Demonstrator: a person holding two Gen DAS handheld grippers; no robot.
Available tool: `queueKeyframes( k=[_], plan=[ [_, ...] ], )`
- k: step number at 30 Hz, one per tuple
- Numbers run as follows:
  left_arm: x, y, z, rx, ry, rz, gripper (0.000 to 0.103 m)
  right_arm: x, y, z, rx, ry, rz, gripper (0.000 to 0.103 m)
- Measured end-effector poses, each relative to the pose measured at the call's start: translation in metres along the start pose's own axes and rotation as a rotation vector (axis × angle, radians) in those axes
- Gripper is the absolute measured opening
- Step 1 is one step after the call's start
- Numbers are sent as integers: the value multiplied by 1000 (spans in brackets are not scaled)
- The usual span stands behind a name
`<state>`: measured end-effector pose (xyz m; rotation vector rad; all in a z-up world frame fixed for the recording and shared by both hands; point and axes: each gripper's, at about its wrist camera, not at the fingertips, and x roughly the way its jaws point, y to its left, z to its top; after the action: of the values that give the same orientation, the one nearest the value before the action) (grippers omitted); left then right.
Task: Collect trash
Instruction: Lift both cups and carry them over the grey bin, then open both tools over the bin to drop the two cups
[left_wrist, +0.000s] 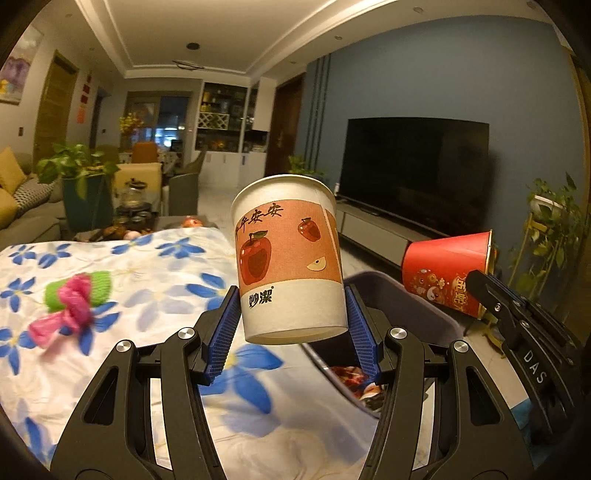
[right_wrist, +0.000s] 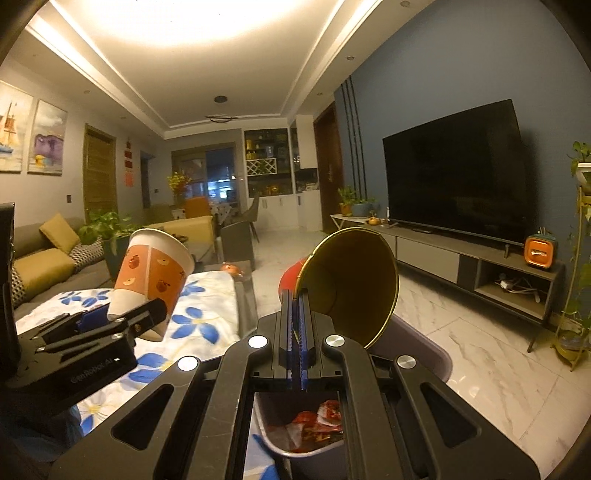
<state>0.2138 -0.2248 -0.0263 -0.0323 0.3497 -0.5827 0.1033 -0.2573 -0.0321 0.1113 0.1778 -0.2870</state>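
Nearest the lens in the left wrist view, the left claw (left_wrist: 293, 325) pinches the lower body of the apple-print paper cup (left_wrist: 288, 254) between its blue pads, the cup upright at the frame's centre, above the edge of the flower-print tabletop (left_wrist: 155, 302). The right claw (right_wrist: 297, 328) is pressed nearly together on the rim of the red cup (right_wrist: 351, 284), which lies tilted with its gold inside facing the lens, over the grey bin (right_wrist: 417, 354) at lower centre. Wrappers already lie in the bin. To finish well, each cup should probably be carried over the bin's mouth before release; the apple cup looks short of it. A pink and green bundle (left_wrist: 74, 299) at left waits on the tabletop.
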Motion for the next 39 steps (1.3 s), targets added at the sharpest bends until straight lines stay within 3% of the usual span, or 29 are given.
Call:
queueKeyframes(
  k=[9,30,37,39],
  plan=[
    [36,-21,-9,12,30,-85,56,6,-6,-7,1,13,-31,4],
    [78,-32,-16,9,104,-200,57,35,-25,-7,60,63,-19,4],
    [81,-27,-21,9,116,-181,69,45,-31,-12,88,110,-30,4],
    [81,-25,-22,2,123,-179,74,45,-31,-13,94,112,-28,13]
  ],
)
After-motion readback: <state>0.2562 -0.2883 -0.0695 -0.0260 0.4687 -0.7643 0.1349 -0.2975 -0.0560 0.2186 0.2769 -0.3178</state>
